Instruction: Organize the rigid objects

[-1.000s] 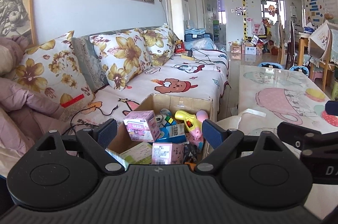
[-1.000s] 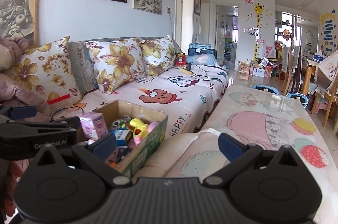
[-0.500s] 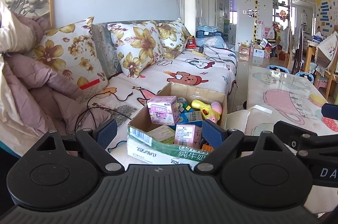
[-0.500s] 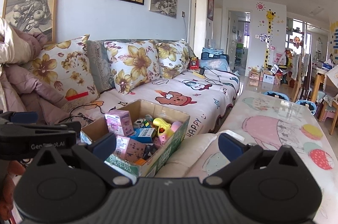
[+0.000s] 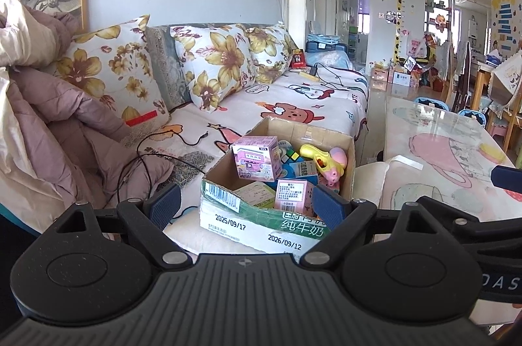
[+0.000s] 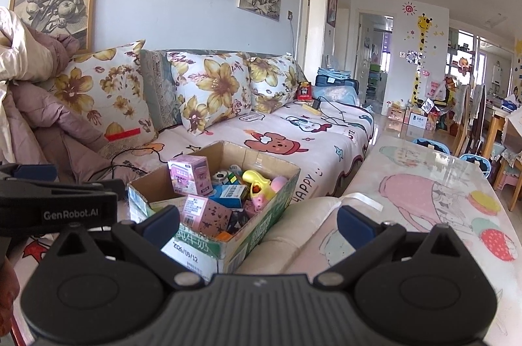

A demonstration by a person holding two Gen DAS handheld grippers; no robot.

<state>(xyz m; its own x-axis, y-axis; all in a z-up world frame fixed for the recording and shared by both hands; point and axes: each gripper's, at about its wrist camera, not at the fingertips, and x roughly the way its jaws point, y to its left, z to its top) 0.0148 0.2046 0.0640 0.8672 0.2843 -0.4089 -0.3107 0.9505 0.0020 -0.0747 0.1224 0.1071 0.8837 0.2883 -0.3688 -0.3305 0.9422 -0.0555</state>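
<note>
A mauve padded jacket [image 5: 49, 124] is heaped at the far left of the sofa [image 5: 293, 98], beside floral cushions [image 5: 215, 62]. The left claw [image 5: 244, 207] hangs with its blue pads spread wide apart and nothing between them, just short of the cardboard box [image 5: 261, 222], which sits on the sofa's near edge. Inside the box a pink carton [image 5: 257, 161] stands tallest, with a yellow toy gun [image 5: 318, 155] to its right among small cubes and packets. The right claw [image 6: 257, 225] is likewise splayed and empty, over the box's right corner and the glossy tabletop [image 6: 434, 179] printed with a pink teacup.
</note>
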